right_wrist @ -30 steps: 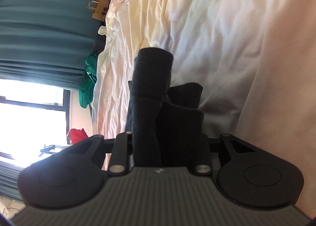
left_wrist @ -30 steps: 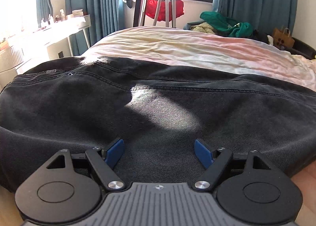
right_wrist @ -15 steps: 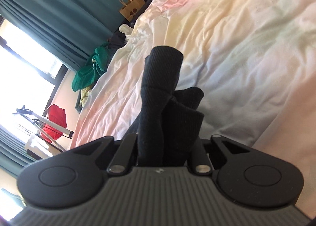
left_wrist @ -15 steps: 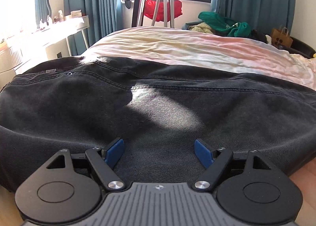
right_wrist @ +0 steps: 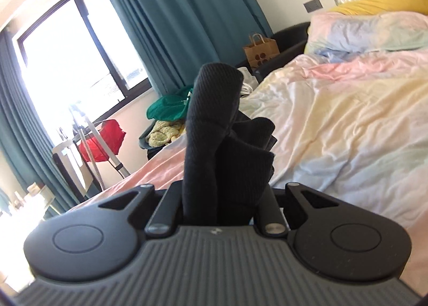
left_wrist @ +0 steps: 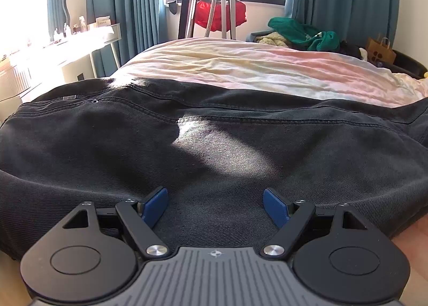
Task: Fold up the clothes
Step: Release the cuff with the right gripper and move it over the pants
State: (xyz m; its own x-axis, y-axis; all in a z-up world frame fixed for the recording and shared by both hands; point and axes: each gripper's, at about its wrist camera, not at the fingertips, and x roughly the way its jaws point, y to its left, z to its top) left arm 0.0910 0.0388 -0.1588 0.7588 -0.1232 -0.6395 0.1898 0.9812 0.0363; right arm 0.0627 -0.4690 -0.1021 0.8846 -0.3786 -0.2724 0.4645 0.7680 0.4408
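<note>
Black denim trousers (left_wrist: 214, 134) lie spread across the near end of the bed, with the waistband and a rivet at the left. My left gripper (left_wrist: 215, 196) hovers just over the dark cloth. It is open, and its blue pads (left_wrist: 155, 204) stand wide apart with nothing pinched between them. In the right wrist view, my right gripper (right_wrist: 219, 207) is shut on a bunch of black fabric (right_wrist: 211, 118) that sticks up in folds between the fingers and hides the pads. It is held above the bed.
The pastel bed sheet (right_wrist: 334, 124) runs to pillows (right_wrist: 374, 27) at the headboard. A green clothes pile (left_wrist: 302, 33) and a paper bag (left_wrist: 379, 50) lie beyond the far edge. A stand with a red item (left_wrist: 219, 11) is at the window, and a white desk (left_wrist: 80, 44) at the left.
My right gripper has risen and rolled from sideways to nearly upright, keeping the black fabric in its grip. The left gripper and the spread trousers look the same.
</note>
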